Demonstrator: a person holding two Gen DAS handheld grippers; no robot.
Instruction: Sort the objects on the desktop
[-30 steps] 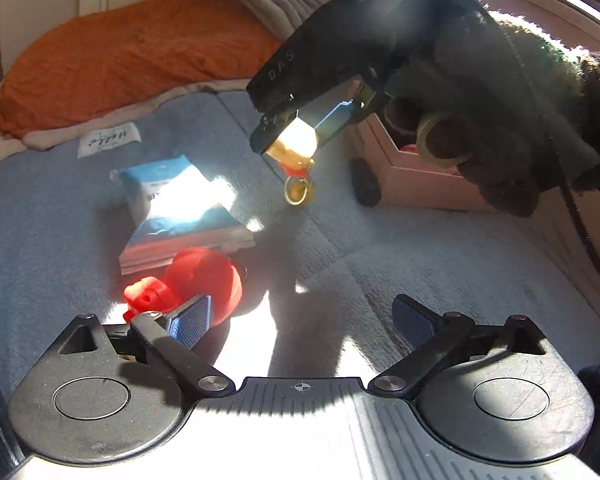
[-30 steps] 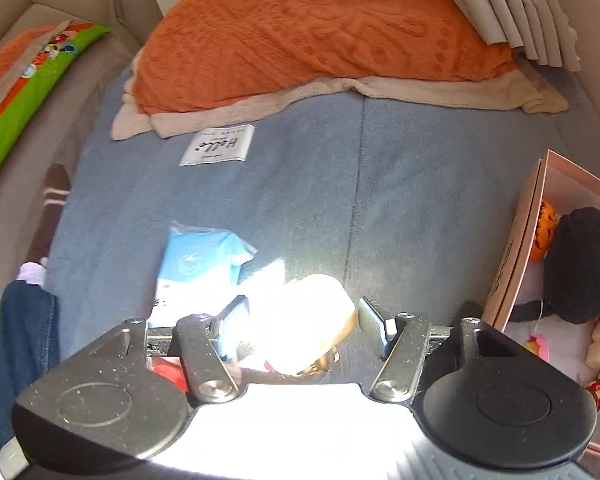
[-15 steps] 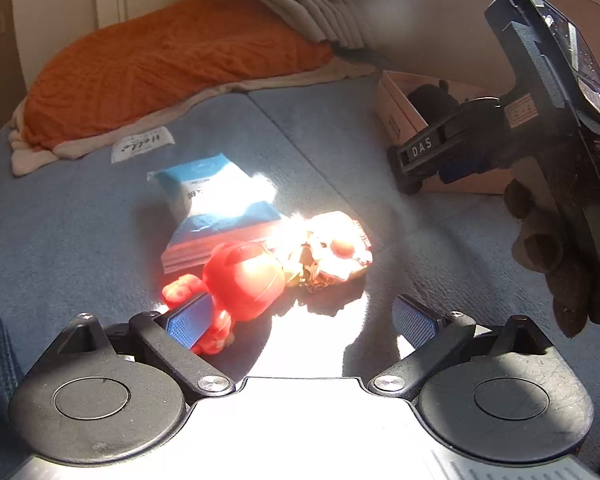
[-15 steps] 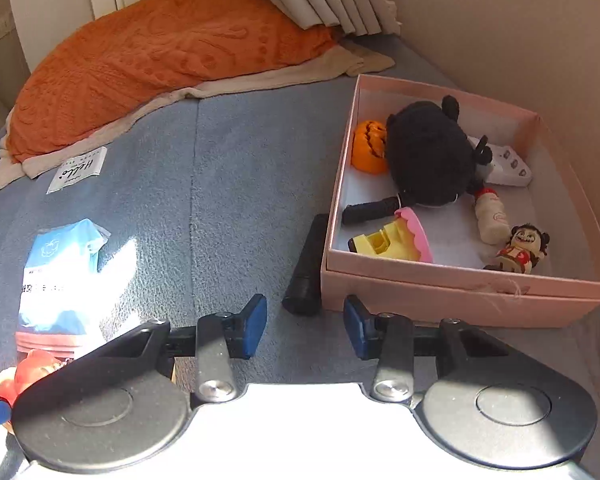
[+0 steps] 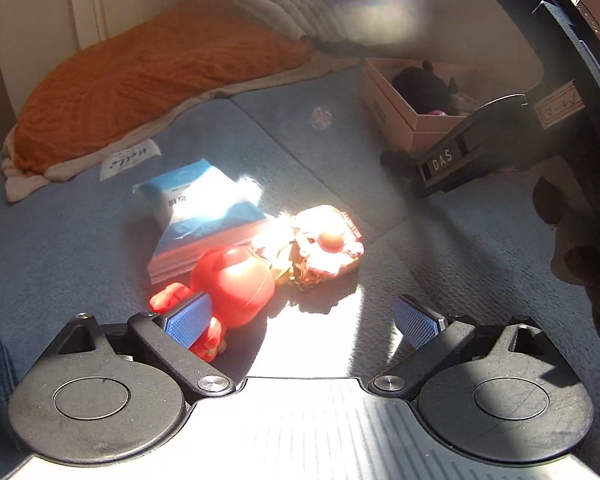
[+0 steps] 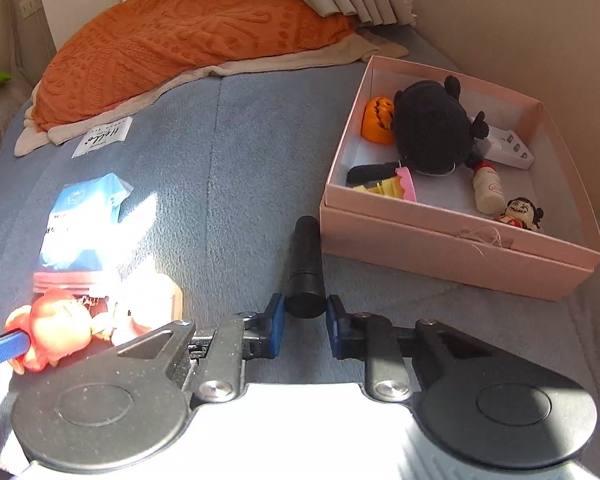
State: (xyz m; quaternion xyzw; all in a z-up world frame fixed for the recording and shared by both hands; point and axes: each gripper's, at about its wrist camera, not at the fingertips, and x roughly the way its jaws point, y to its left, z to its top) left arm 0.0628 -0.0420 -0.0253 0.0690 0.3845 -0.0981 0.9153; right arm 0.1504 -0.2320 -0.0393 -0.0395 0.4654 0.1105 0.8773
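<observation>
Mid-sort, with some toys already in the pink box point(image 6: 452, 252) and more waiting outside it.

Right tool point(image 6: 305, 326) down low on the blue blanket point(image 6: 240, 152), lined up with the black tube point(image 6: 306, 268). Fingers set wide enough to take the tube, one on each side of its near end – not pinching yet, nothing held. Tube lying flat, just beside the box's near corner.

Left tool point(image 5: 304, 320) spread wide too, and holding nothing. Hanging low over the red toy point(image 5: 232, 280), with the left pad point(image 5: 188, 320) in front of the toy's leg. Hard to tell whether touching or just above.

Next to the red toy – a small pink-and-cream charm point(image 5: 328, 246) in bright sun, and a blue packet point(image 5: 196, 204) behind both. All three close together, well apart from the box.

Looks like the grab step, for both tools. Next move for the right: slide a bit forward so the pads sit further along the tube, squeeze, lift, carry over the box wall. For the left: shift right so the toy sits between the pads, then squeeze. Round tube could roll out if pinched near the tip.
</observation>
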